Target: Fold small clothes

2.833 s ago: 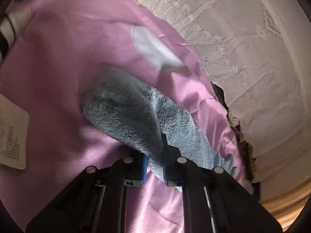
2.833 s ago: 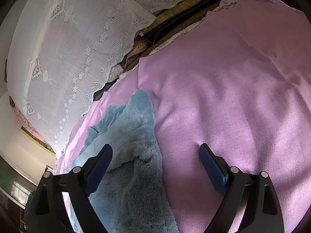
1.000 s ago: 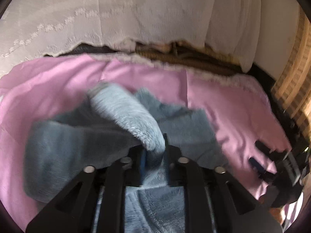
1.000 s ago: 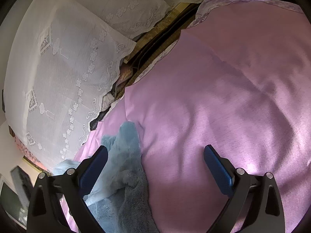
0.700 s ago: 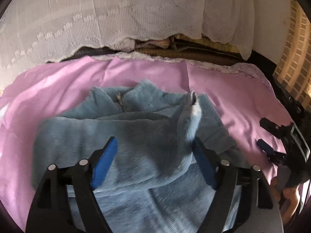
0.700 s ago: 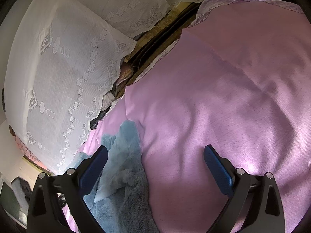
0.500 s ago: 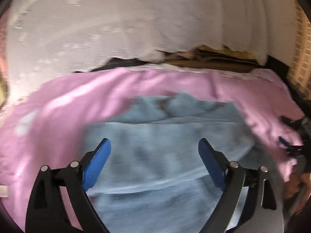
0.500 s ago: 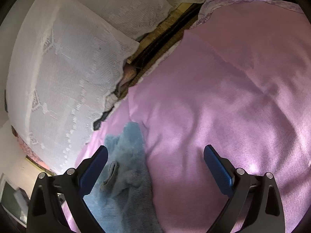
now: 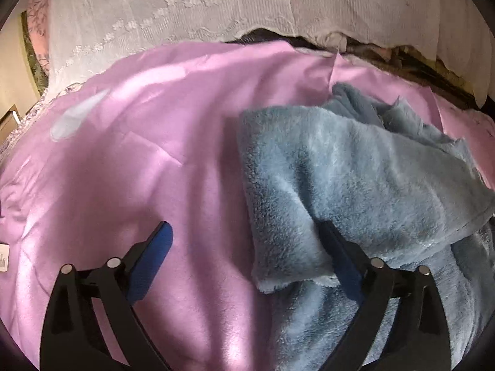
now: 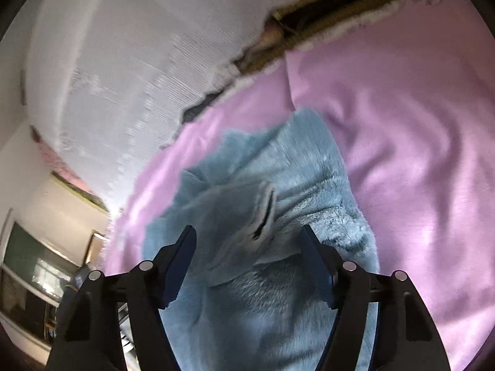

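Lying partly folded on the pink sheet (image 9: 130, 142), the blue fleece garment (image 9: 355, 179) has one flap across at 2 o'clock; left gripper (image 9: 244, 258) and right gripper (image 10: 249, 262) both gape, empty; folds remain.

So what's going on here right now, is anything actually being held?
No. A person with a gripper in each hand is folding a fluffy blue garment on a pink sheet. One flap is already folded over the rest. The left gripper is open, one finger over the sheet and the other at the flap's edge. The right gripper is open too, poised over a fold near the garment's middle, gripping nothing yet.
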The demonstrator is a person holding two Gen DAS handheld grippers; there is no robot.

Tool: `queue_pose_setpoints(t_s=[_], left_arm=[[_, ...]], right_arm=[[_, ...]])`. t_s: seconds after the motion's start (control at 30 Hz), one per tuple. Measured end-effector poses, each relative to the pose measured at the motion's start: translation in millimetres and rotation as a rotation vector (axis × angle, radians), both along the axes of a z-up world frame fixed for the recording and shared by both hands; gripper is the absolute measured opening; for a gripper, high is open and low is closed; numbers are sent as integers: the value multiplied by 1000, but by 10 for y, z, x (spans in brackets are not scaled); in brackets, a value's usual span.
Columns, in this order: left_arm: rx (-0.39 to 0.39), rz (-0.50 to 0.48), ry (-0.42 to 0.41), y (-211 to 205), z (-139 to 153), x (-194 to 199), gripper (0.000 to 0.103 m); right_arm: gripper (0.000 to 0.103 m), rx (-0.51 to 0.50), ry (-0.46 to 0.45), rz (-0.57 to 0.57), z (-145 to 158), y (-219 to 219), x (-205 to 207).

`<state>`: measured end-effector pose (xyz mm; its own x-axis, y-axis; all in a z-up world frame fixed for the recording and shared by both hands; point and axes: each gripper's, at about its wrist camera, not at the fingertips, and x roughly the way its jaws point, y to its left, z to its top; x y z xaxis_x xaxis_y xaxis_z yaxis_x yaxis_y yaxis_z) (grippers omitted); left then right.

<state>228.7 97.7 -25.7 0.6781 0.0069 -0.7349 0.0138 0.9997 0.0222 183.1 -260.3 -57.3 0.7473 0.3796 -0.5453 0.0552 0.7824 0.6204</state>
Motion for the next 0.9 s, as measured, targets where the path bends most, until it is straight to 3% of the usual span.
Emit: queue_pose_setpoints(t_s=[0.13,0.17,0.2,0.23,0.27,0.33,0.43,0.57,0.6,0.67,0.73,0.8,0.9], left_arm=[[7,-1,0,-12,-9,-5,94],[7,-1,0,-9,-5,-7,94],[7,-1,-1,-17,1,-11,94],[8,-1,-4,-21,6,-25,94],[8,-1,-7,-18,11,-55,94],[8,-1,-17,-23,28,-83,94],[10,0,-29,-23,42,-117,94],[16,0,-29,-28,50,-111,94],[18,-1,-28,-33,49,-111,94],[22,-2,-27,-40,49,-111,94],[26,0,-29,-44,57,-111,94],[29,3,-34,-45,66,-120,94],[34,2,-64,-46,114,-157,94]], right_arm=[[68,-83,43,4,-60,142,197],[60,-118,41,6,-47,192,209],[39,-163,32,11,-15,253,225],[28,-218,-7,12,83,324,228],[10,-235,-39,9,153,329,223],[9,-240,-117,17,352,369,209],[9,-258,-159,5,470,374,231],[9,-278,-67,-30,102,254,298],[9,-262,-9,-29,-72,190,342],[8,-181,23,-19,-163,91,376],[13,-179,8,-40,-76,67,323],[21,-247,-30,-93,54,86,212],[21,-254,-106,-95,218,158,125]])
